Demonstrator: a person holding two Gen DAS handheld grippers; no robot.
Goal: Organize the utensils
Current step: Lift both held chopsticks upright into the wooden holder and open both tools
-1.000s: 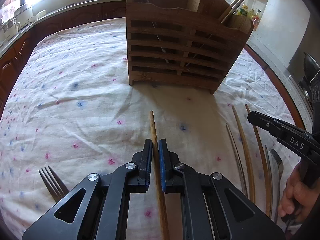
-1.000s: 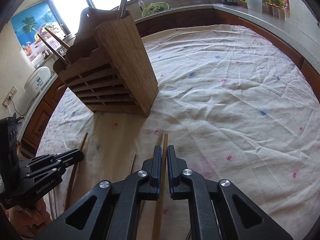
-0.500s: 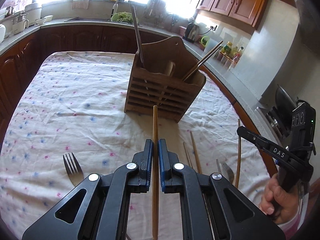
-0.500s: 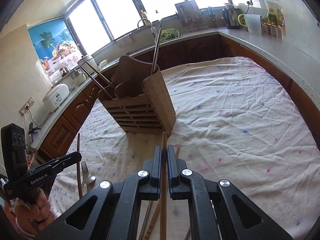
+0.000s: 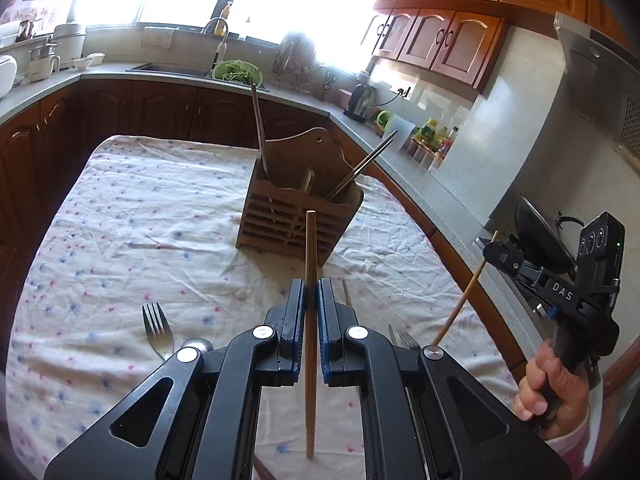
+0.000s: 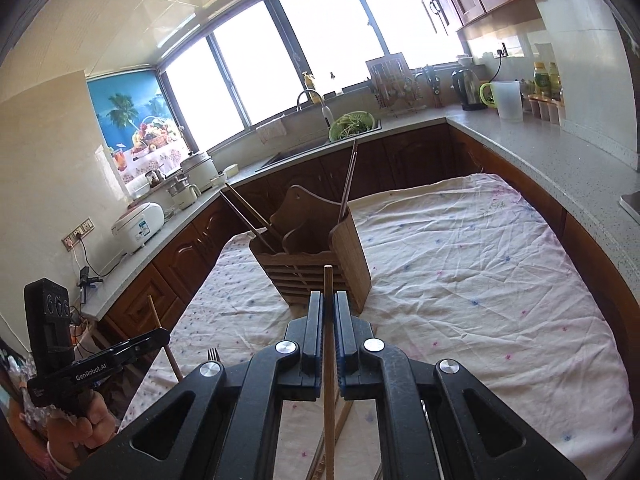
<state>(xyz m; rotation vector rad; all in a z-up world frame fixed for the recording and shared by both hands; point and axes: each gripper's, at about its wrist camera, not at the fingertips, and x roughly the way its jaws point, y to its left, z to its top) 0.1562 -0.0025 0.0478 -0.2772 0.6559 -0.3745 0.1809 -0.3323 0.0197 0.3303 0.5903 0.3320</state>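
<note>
Left gripper (image 5: 311,292): your fingers are clenched on a wooden chopstick (image 5: 310,320); it runs straight ahead between the pads, lifted above the cloth, its tip pointing at the holder
Right gripper (image 6: 328,308): you grip a second chopstick (image 6: 328,360) the same way, off the table; from your left camera it slants beside the right tool
Holder (image 5: 298,208): slatted wooden caddy standing upright mid-table on the flowered tablecloth (image 5: 120,220); several chopsticks already lean in its compartments
Loose utensils: a fork (image 5: 157,330) and a spoon (image 5: 196,346) lie on the cloth to your left; another fork (image 5: 404,338) lies to the right
</note>
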